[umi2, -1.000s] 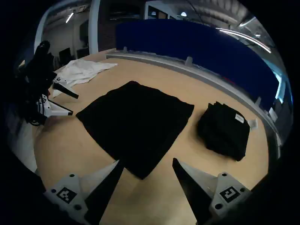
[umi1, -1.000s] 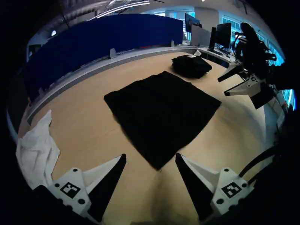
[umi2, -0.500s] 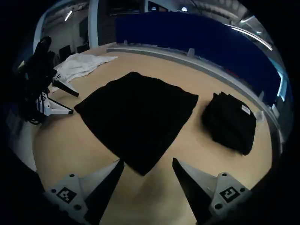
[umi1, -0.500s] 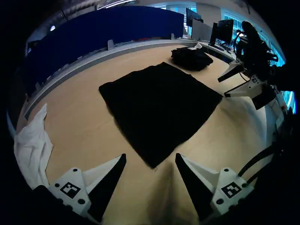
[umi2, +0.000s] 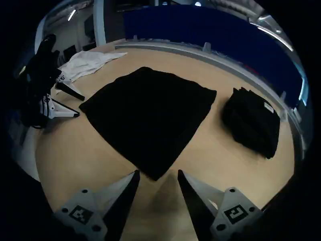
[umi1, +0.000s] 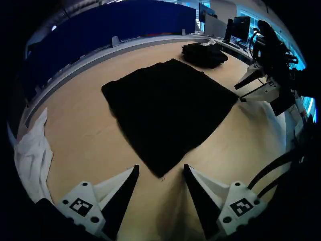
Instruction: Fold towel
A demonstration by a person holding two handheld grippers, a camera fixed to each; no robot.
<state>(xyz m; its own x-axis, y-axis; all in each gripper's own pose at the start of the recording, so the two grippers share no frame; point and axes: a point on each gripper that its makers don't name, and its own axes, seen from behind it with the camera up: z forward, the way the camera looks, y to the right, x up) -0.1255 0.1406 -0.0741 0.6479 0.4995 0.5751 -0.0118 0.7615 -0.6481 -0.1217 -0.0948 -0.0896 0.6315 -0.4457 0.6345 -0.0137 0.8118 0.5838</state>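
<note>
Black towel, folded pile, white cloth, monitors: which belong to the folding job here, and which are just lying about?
Job in hand: black towel, spread flat on the table; left gripper and right gripper, both open, each poised at a towel corner.

Lying about: folded black pile, set apart; crumpled white cloth; monitors; blue divider.

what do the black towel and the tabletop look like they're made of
The black towel looks like soft fabric, matte, perhaps cotton: it lies limp with wavy edges and gives no shine. The tabletop looks like pale wood or wood-look laminate, smooth with a faint sheen; the pictures leave open which.
</note>
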